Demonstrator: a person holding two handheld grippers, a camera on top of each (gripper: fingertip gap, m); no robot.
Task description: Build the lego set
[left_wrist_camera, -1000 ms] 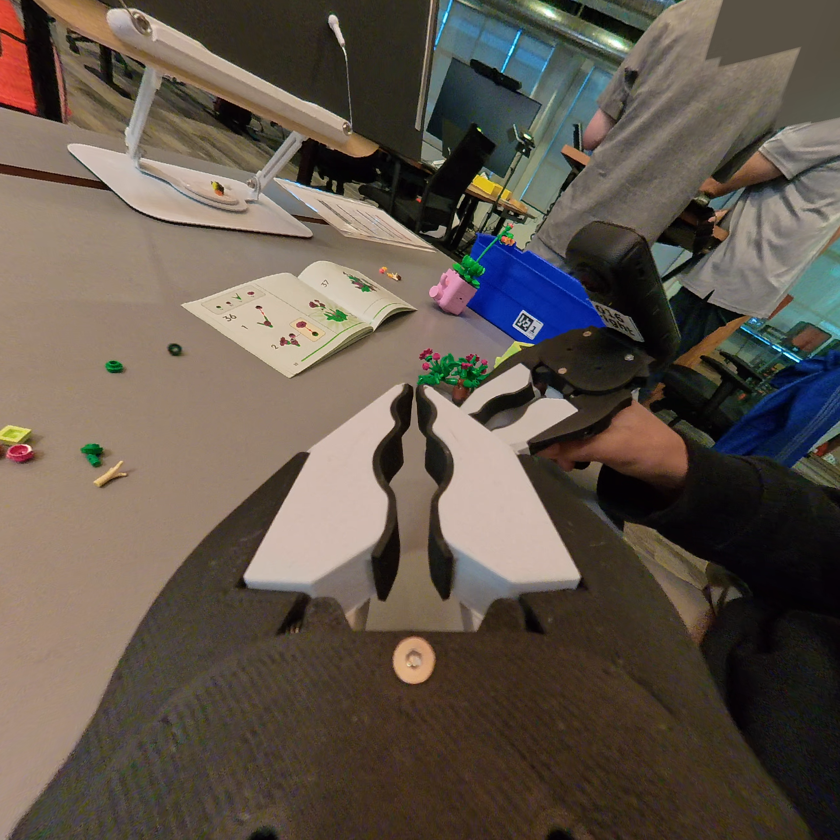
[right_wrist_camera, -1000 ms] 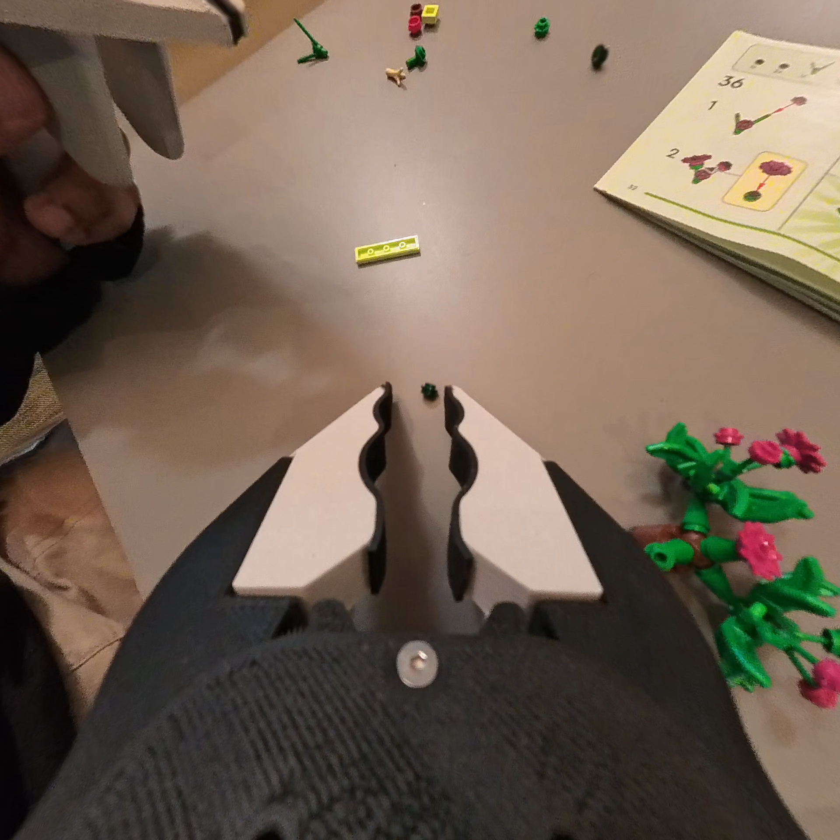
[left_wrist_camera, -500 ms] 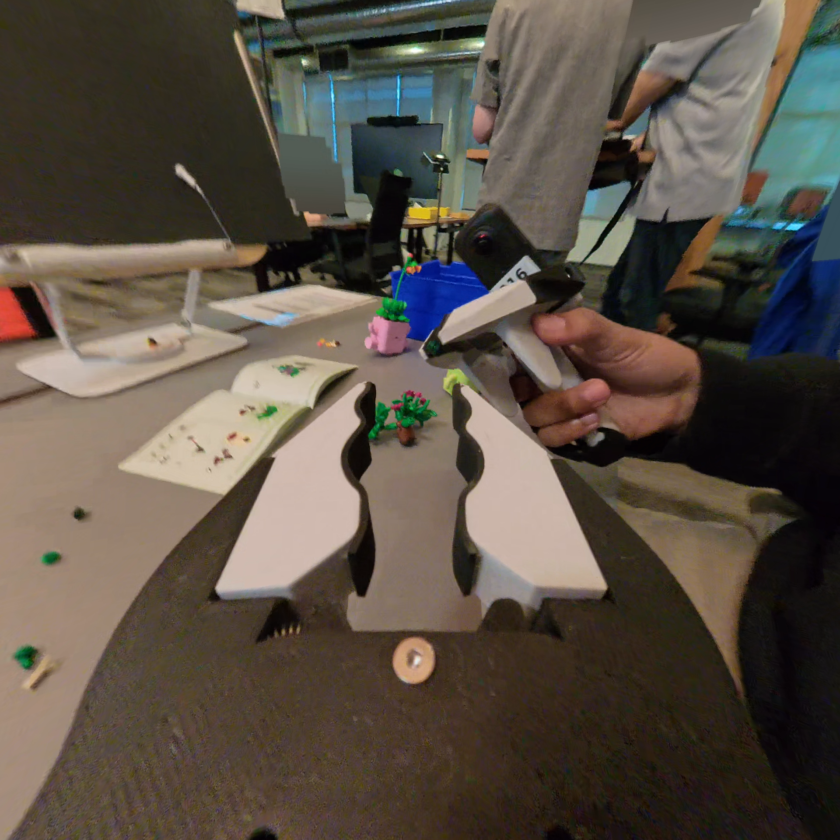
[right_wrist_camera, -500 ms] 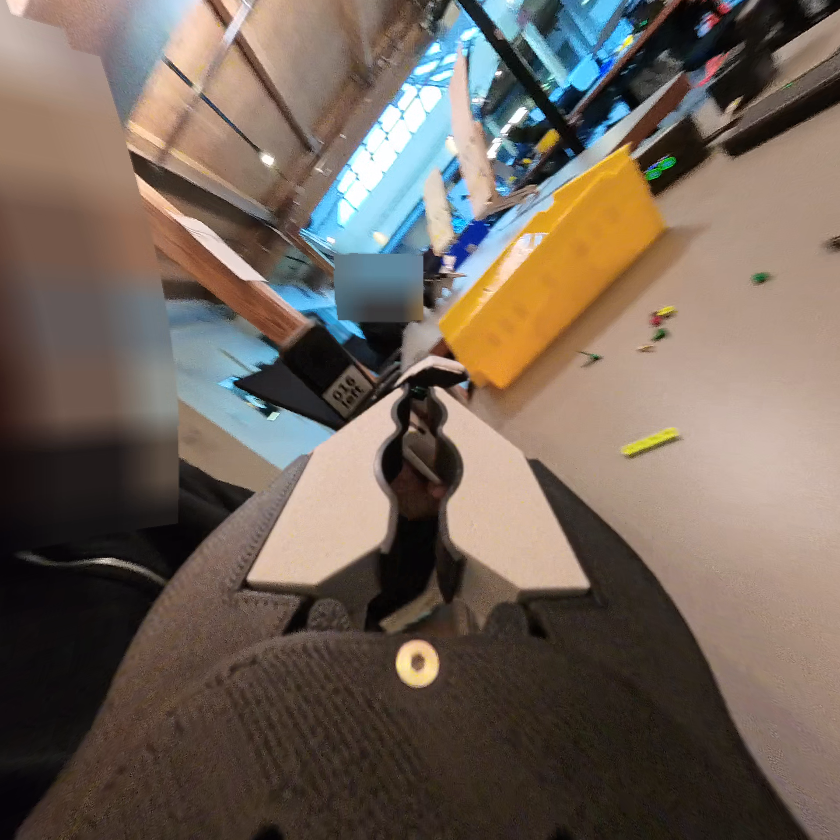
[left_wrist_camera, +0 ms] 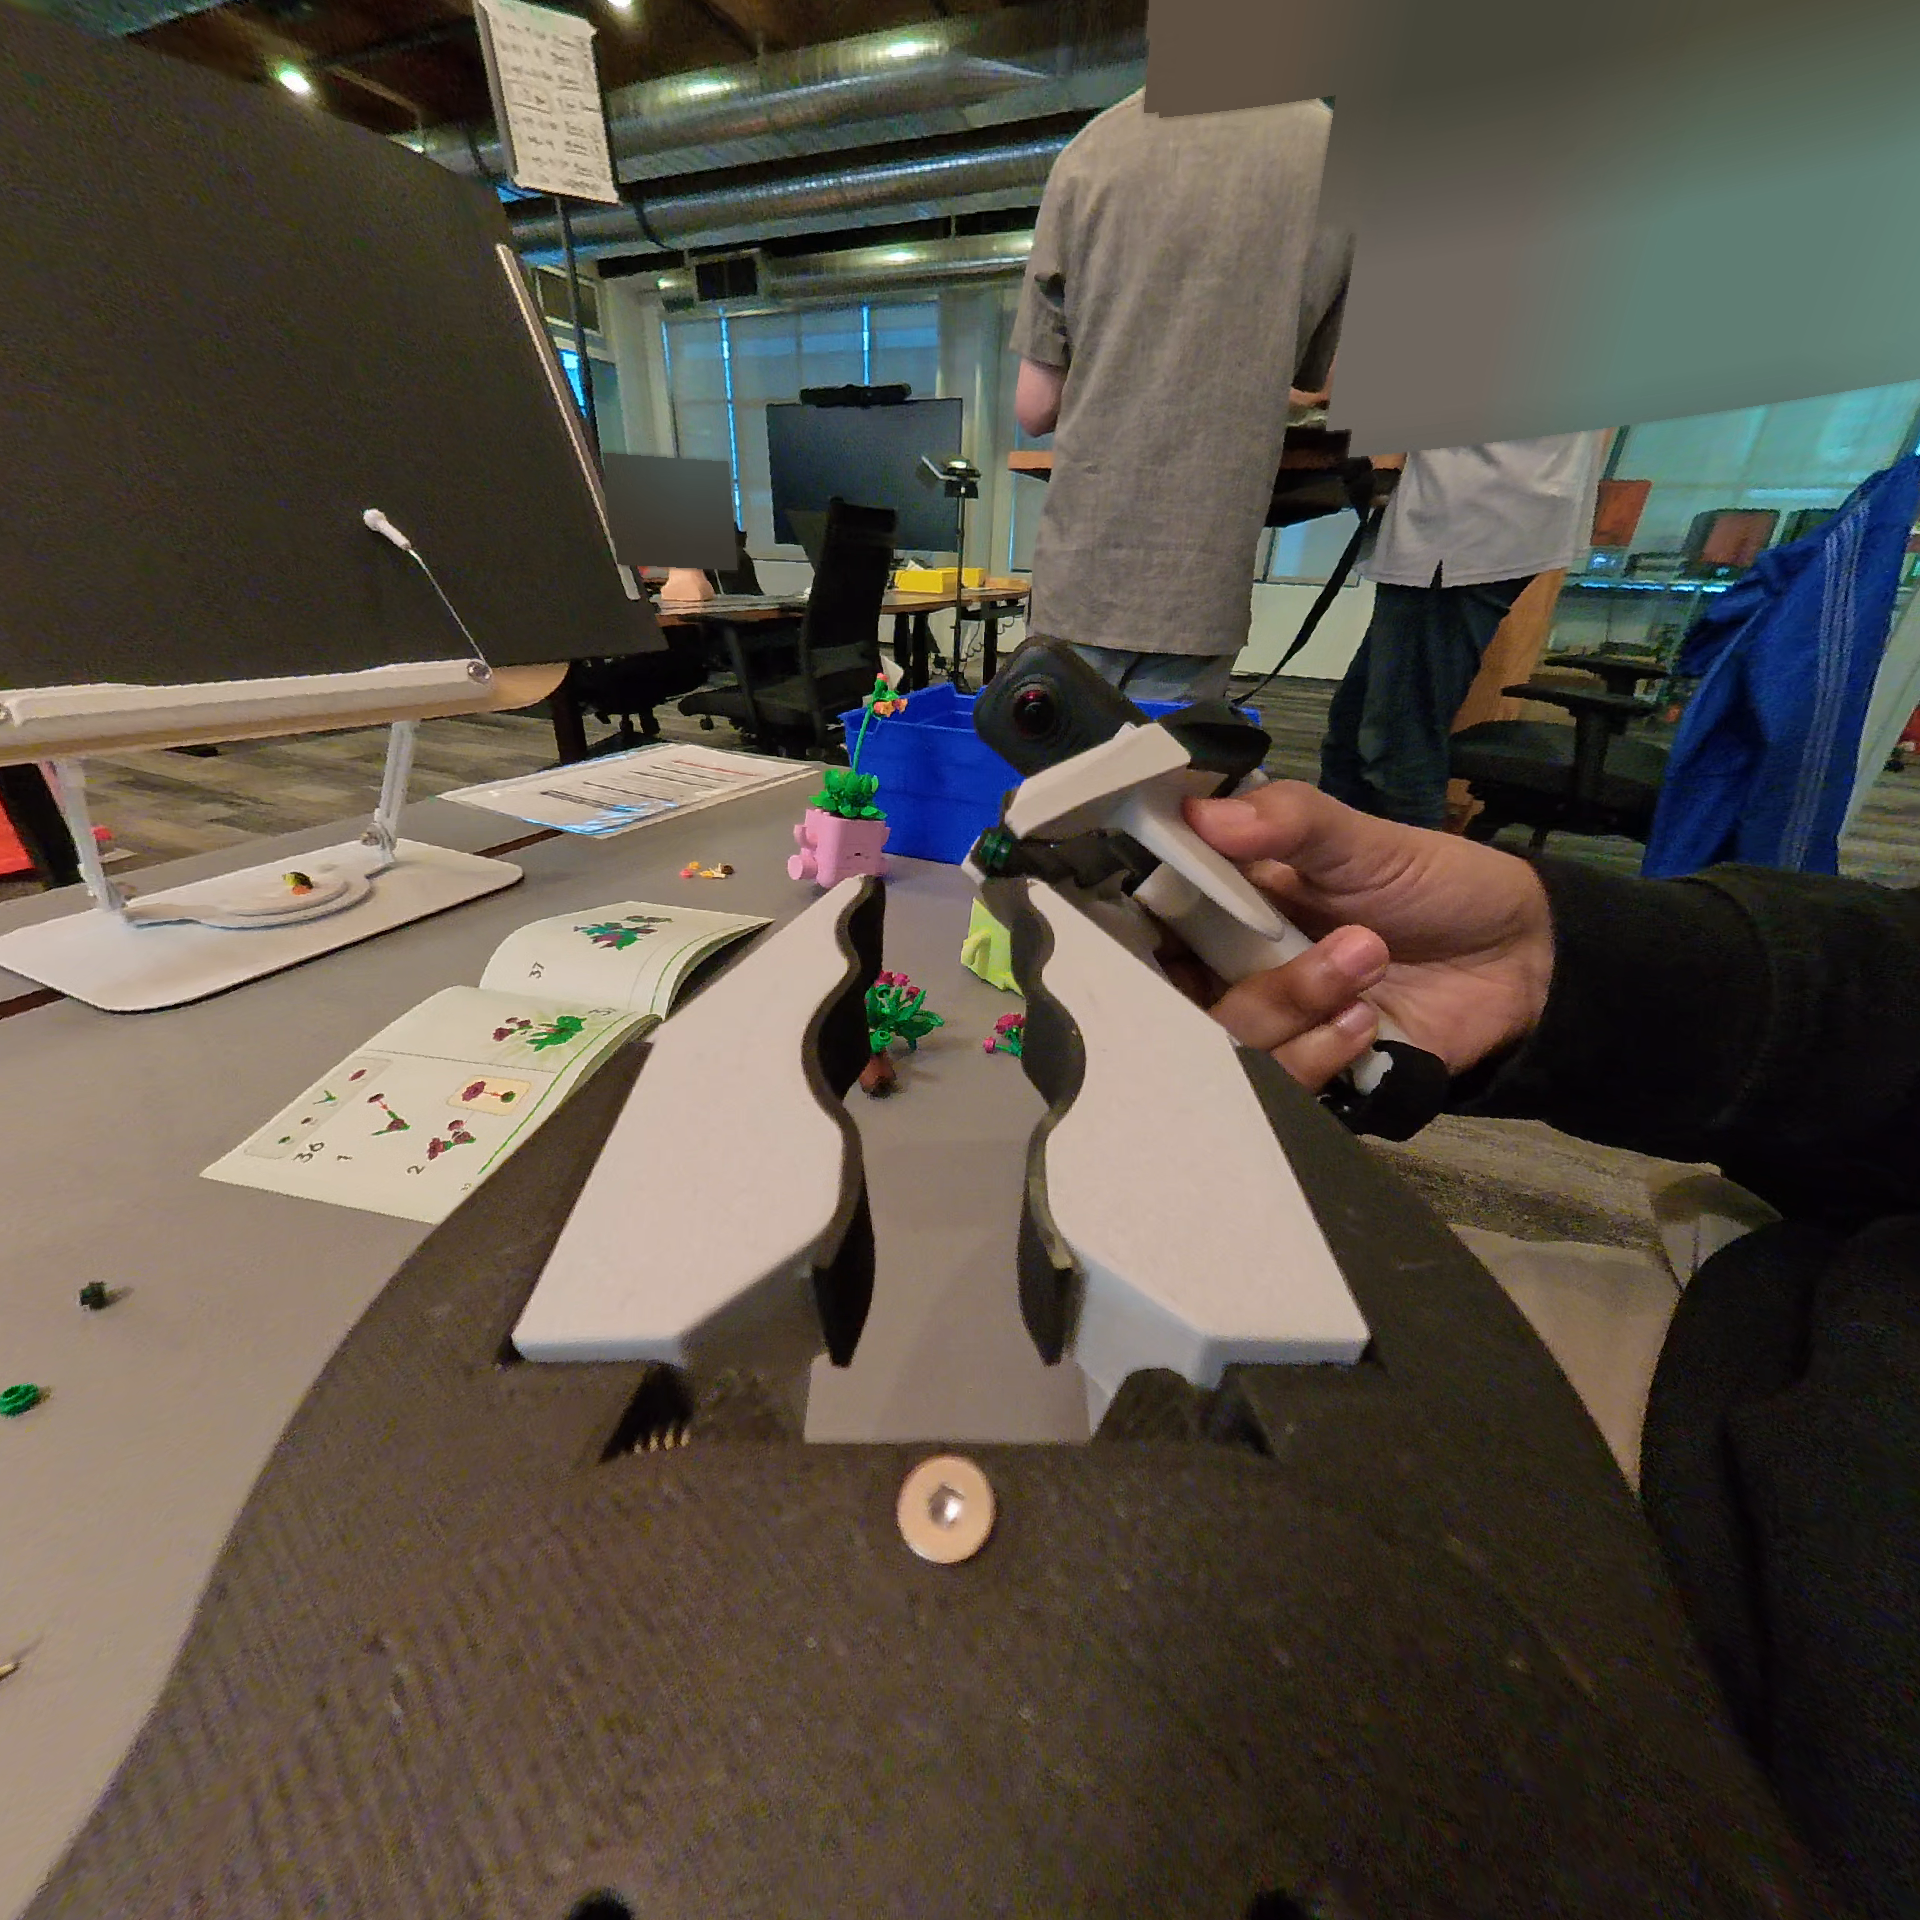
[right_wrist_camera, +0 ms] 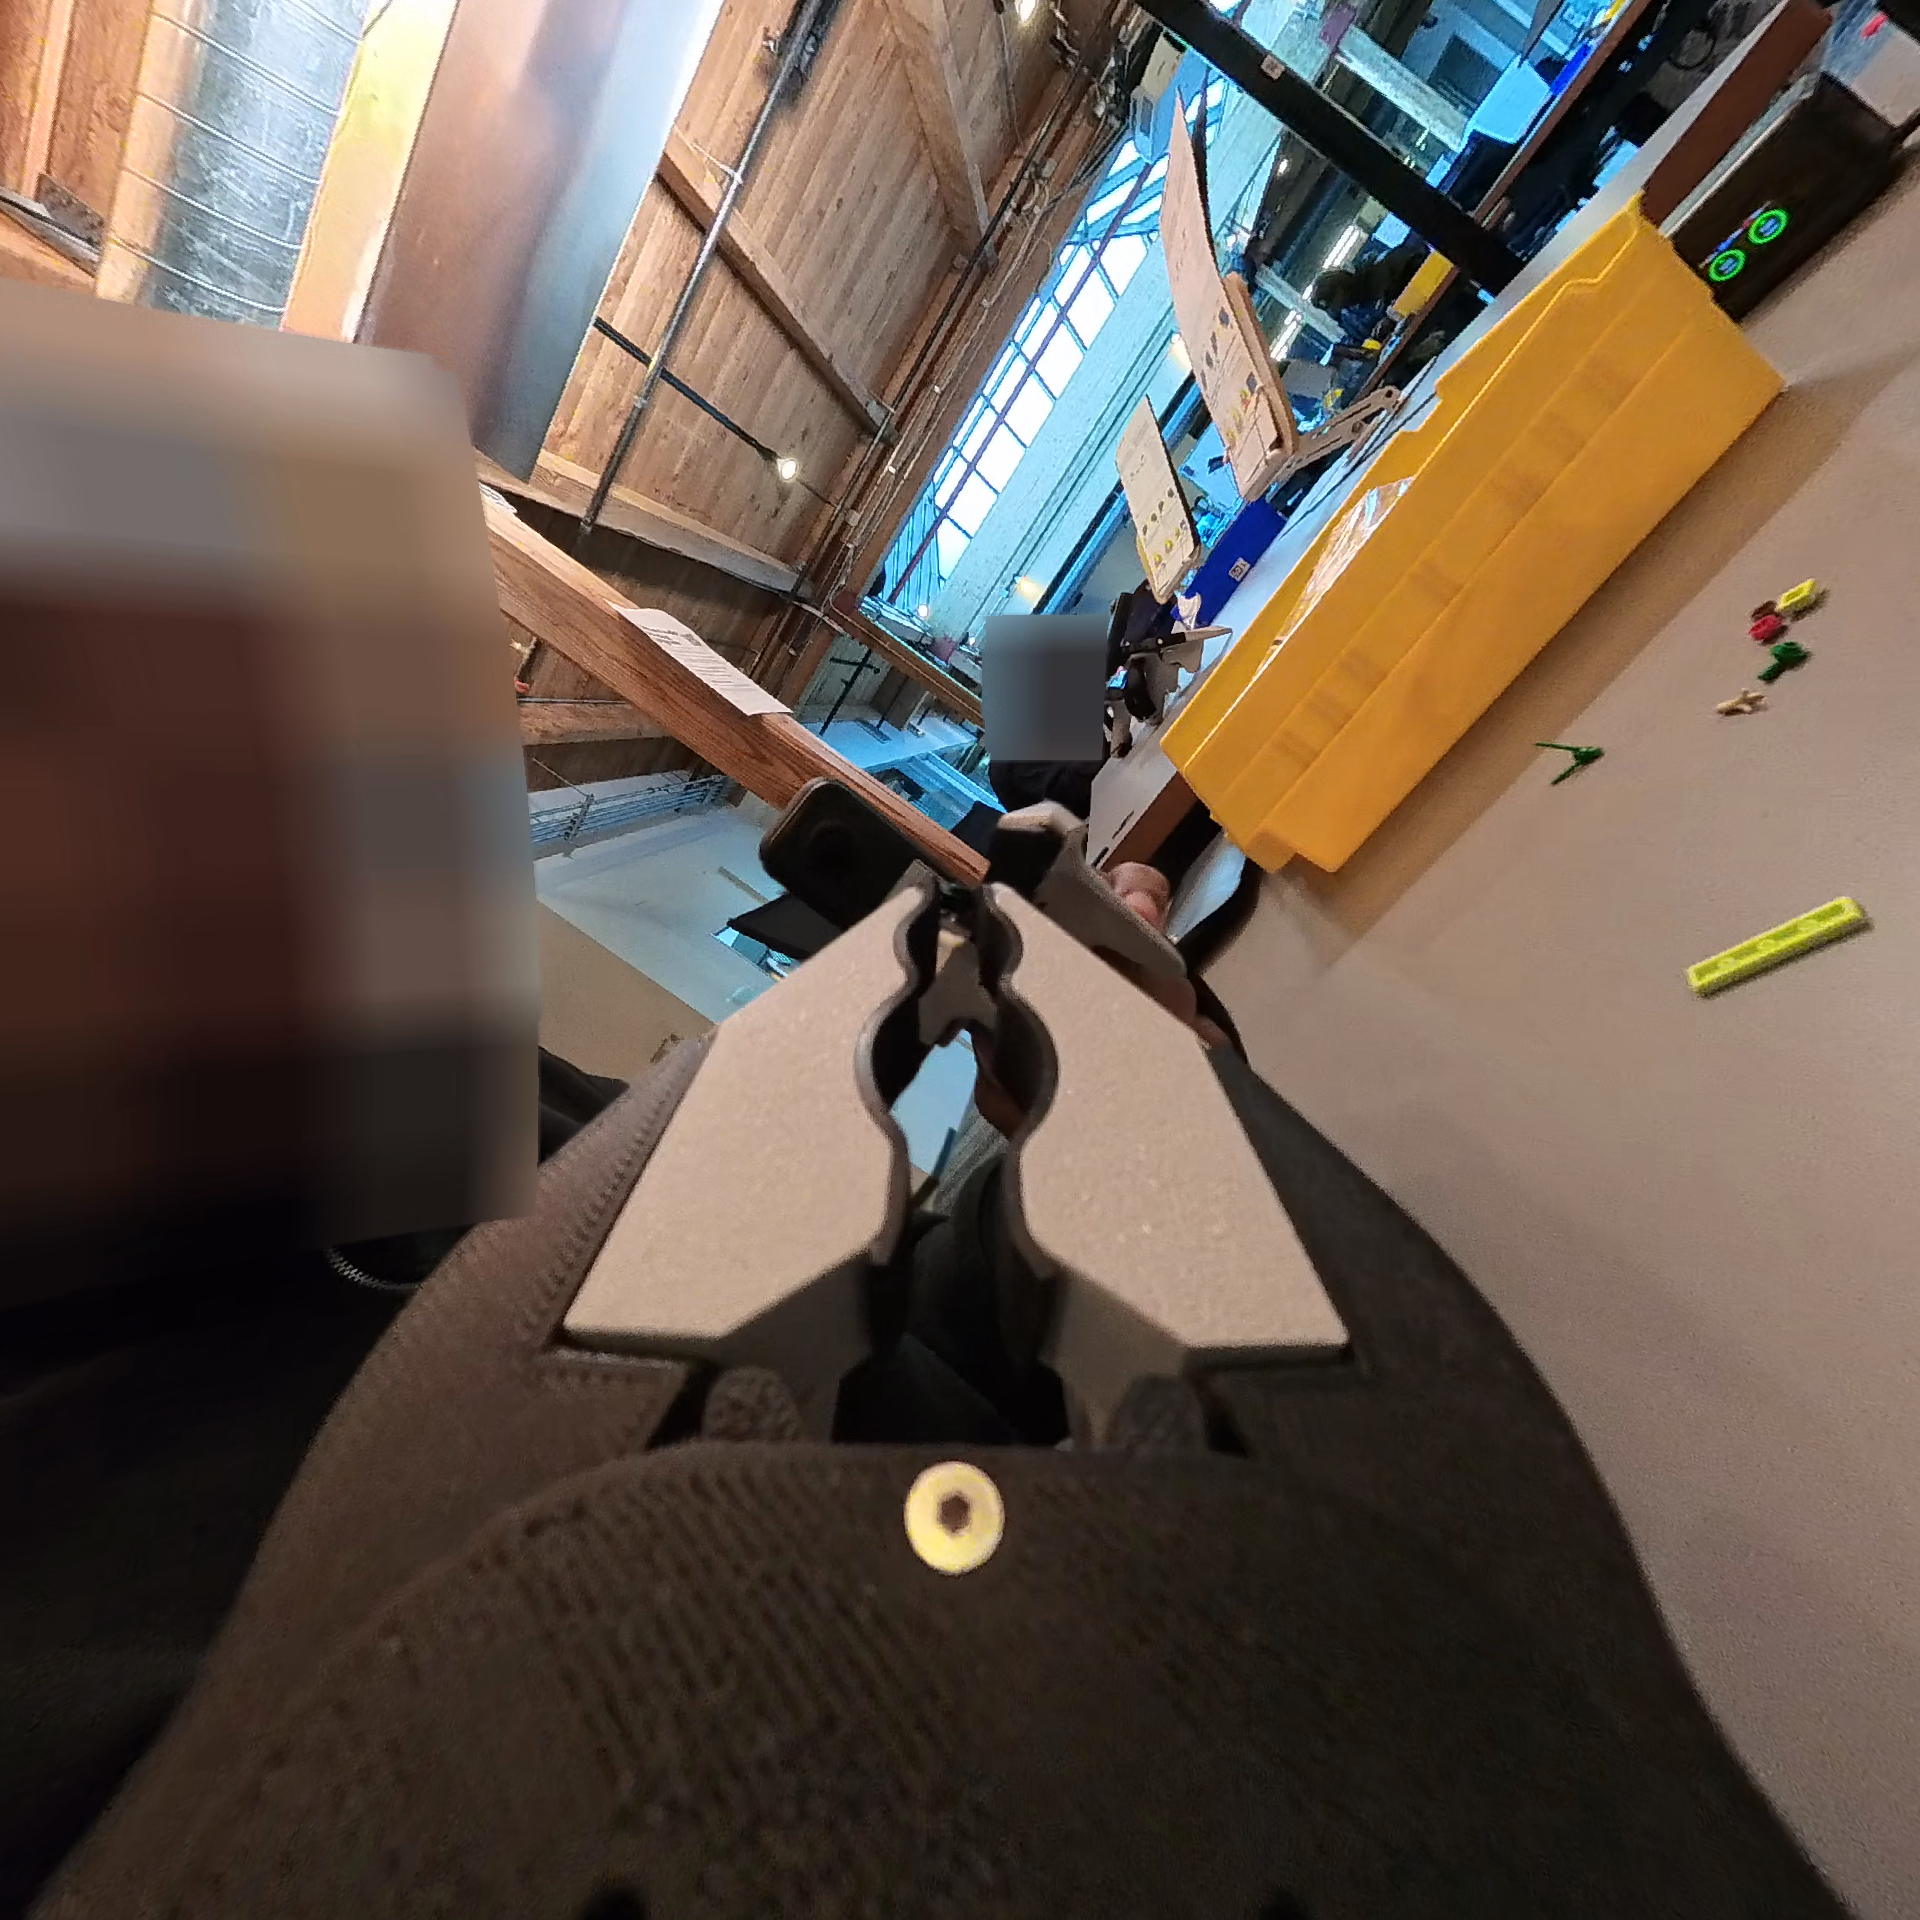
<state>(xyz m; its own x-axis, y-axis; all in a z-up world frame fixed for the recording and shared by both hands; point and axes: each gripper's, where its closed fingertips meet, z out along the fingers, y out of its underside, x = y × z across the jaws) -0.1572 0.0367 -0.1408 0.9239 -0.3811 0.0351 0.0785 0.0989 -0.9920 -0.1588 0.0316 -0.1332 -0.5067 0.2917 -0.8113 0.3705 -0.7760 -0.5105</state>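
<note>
grey table (left_wrist_camera: 208, 1195) below; right claw (right_wrist_camera: 961, 904) pinches tiny green piece (left_wrist_camera: 995, 852) at tips; left claw (left_wrist_camera: 956, 914) open, empty.

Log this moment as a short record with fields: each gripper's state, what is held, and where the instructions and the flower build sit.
left gripper: open, empty
right gripper: shut on small dark green lego piece, raised off the table
open paper instruction booklet: flat on grey table, left of the left gripper
green-stemmed pink lego flower cluster: on the table, seen between the left gripper's fingers
pink lego pot: farther back
</note>
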